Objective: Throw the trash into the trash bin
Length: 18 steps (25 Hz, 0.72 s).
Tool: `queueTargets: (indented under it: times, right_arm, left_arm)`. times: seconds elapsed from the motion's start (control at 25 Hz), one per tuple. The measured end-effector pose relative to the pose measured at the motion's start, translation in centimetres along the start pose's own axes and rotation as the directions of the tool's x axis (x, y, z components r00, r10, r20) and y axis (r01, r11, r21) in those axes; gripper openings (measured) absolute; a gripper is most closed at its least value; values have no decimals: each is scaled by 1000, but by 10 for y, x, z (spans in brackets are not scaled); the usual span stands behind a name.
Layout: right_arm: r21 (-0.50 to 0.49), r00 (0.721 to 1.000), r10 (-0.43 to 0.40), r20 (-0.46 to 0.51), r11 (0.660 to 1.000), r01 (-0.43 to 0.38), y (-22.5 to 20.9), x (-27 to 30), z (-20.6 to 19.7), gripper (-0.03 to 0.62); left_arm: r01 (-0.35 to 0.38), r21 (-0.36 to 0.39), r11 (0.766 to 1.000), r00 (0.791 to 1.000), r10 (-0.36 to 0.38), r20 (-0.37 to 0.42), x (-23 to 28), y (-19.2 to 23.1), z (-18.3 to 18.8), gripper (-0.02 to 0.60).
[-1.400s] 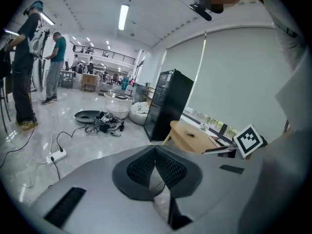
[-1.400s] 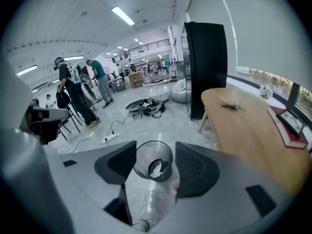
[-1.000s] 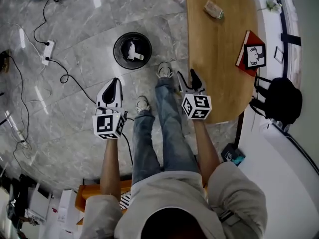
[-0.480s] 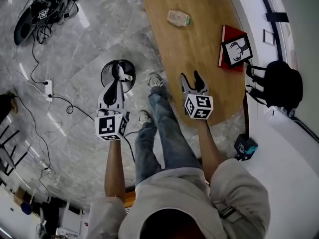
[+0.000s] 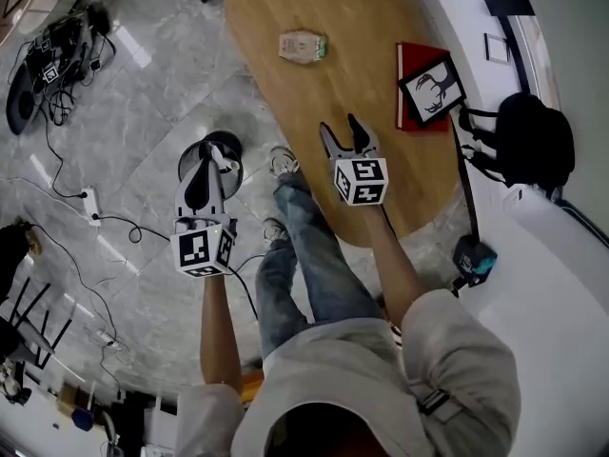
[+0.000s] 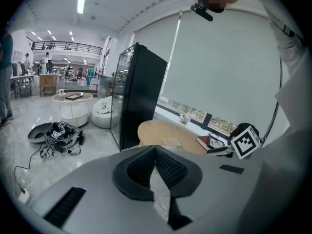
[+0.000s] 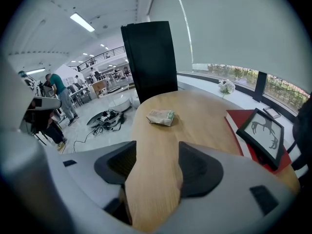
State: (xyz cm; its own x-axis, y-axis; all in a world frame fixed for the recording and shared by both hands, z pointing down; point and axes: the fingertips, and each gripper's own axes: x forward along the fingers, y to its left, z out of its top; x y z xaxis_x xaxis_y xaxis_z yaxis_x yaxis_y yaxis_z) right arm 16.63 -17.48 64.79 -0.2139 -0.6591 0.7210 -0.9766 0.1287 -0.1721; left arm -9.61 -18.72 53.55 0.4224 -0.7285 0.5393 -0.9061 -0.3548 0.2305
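Over the near end of the wooden counter (image 5: 285,103), the right tool (image 5: 341,128) hangs with its jaws wide apart, only bare wood showing between them. Left of it, above the floor, the left tool (image 6: 155,150) has its jaws closed together on nothing and partly covers the black trash bin (image 5: 234,150). Farther along the counter lies the crumpled trash packet (image 5: 303,47), well apart from both tools. Right of it, a framed deer picture (image 5: 433,90) rests on a red book (image 5: 407,53).

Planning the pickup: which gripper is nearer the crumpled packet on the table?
Right. The right gripper is over the table, the packet ahead of its jaws; the left gripper is off the table, by the bin.
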Motion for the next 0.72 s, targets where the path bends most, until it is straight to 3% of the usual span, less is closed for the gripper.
queueTargets:
  times: [0.24, 0.36, 0.44, 0.52, 0.56, 0.64, 0.72]
  right_arm:
    - [-28, 999, 34, -22, 999, -35, -7, 53, 24, 281]
    - [-185, 996, 65, -66, 980, -77, -10, 74, 36, 285]
    - [-321, 989, 89, -120, 939, -123, -11, 86, 40, 285]
    - [-470, 979, 91, -182, 867, -168, -16, 95, 40, 287]
    - [-554, 974, 84, -210, 811, -190, -19, 100, 40, 286]
    - [-716, 965, 59, -257, 659, -231, -25, 108, 39, 287]
    - [-817, 957, 33, -289, 512, -265, -30, 115, 41, 287]
  left_arm:
    - [-31, -17, 999, 999, 30, -30, 10, 8, -4, 18]
    - [-41, -25, 999, 999, 41, -34, 14, 11, -3, 18]
    - [-45, -28, 999, 998, 44, -35, 17, 11, -2, 18]
    - [-45, -32, 998, 998, 43, -36, 20, 11, -1, 18]
    - [-44, -34, 998, 998, 43, -37, 21, 11, -1, 18]
    - [-43, -36, 998, 998, 41, -38, 22, 12, -1, 18]
    - [-42, -38, 998, 998, 41, -41, 23, 12, -2, 18]
